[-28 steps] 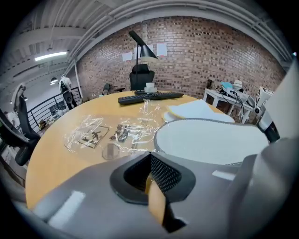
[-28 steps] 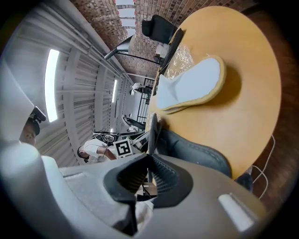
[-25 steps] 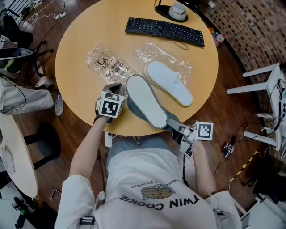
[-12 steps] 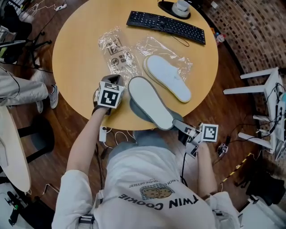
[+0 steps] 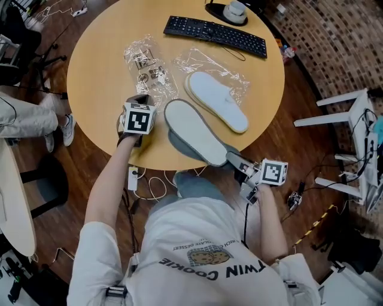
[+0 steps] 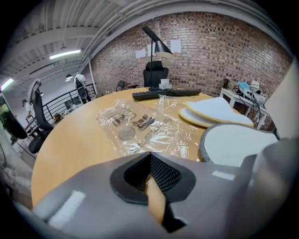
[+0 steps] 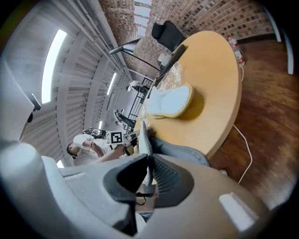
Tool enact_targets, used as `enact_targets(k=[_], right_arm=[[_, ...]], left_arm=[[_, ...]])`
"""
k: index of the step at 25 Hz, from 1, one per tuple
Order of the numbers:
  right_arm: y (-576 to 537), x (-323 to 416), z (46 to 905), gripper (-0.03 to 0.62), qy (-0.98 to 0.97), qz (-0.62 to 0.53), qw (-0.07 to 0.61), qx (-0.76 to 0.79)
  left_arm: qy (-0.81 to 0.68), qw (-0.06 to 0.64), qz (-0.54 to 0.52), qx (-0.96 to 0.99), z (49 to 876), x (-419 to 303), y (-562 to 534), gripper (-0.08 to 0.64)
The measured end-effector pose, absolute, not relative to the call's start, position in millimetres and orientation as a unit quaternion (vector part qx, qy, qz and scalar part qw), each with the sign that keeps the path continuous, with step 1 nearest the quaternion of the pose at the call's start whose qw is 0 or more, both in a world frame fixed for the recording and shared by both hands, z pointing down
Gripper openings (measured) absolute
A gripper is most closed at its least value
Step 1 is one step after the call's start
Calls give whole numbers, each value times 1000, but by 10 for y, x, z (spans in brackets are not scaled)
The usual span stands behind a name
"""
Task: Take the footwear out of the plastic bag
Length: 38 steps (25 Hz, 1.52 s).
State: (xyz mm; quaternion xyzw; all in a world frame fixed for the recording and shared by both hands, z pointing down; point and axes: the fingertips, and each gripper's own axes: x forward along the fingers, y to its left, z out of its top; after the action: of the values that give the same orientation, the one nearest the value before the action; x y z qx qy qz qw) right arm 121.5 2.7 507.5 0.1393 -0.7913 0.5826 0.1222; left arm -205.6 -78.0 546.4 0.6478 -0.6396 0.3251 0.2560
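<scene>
A grey slipper point(image 5: 191, 130) with a white sole lies sole up, tilted over the table's front edge. My right gripper point(image 5: 231, 160) is shut on its heel end; in the right gripper view the sole's edge point(image 7: 144, 135) stands between the jaws of this gripper point(image 7: 148, 161). A second, white slipper point(image 5: 215, 101) lies flat on a clear plastic bag point(image 5: 206, 64). My left gripper point(image 5: 140, 100) hovers just left of the held slipper's toe, shut and holding nothing. In the left gripper view, another flat clear bag point(image 6: 140, 128) lies ahead of the left gripper point(image 6: 150, 156).
A black keyboard point(image 5: 215, 34) and a lamp base point(image 5: 232, 12) sit at the far side of the round wooden table point(image 5: 96, 72). White furniture point(image 5: 353, 113) stands to the right. Cables trail on the floor, and another person's leg point(image 5: 30, 119) is at the left.
My left gripper has drawn away from the held slipper's toe, leaving a small gap. The right gripper keeps its hold on the heel.
</scene>
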Motion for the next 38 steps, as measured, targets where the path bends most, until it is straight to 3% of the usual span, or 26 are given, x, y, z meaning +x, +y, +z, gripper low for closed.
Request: enact_targets(k=[4, 7, 11, 14, 23, 30, 38], right_arm=[[-59, 1189, 4970, 35, -818, 537, 118, 170], [-111, 1237, 4993, 52, -835, 482, 158, 212], [-177, 1252, 5064, 124, -850, 426, 196, 240], [-203, 1247, 5055, 143, -857, 394, 209, 256], [270, 1137, 4318, 141, -911, 256, 206, 248], [946, 1167, 4017, 124, -936, 184, 204, 222], [1487, 1264, 3866, 58, -953, 153, 198, 172]], left_arm=[[-670, 240, 293, 638, 5220, -2142, -731, 6], [-694, 228, 248, 636, 4926, -2164, -639, 6], [-709, 215, 201, 640, 4583, -2069, -421, 6], [-718, 206, 169, 643, 4336, -1918, -165, 6], [-721, 171, 85, 666, 3683, -1069, 818, 6], [-723, 176, 67, 665, 3690, -343, 1571, 6], [-733, 196, 54, 649, 3742, 476, 2125, 6]])
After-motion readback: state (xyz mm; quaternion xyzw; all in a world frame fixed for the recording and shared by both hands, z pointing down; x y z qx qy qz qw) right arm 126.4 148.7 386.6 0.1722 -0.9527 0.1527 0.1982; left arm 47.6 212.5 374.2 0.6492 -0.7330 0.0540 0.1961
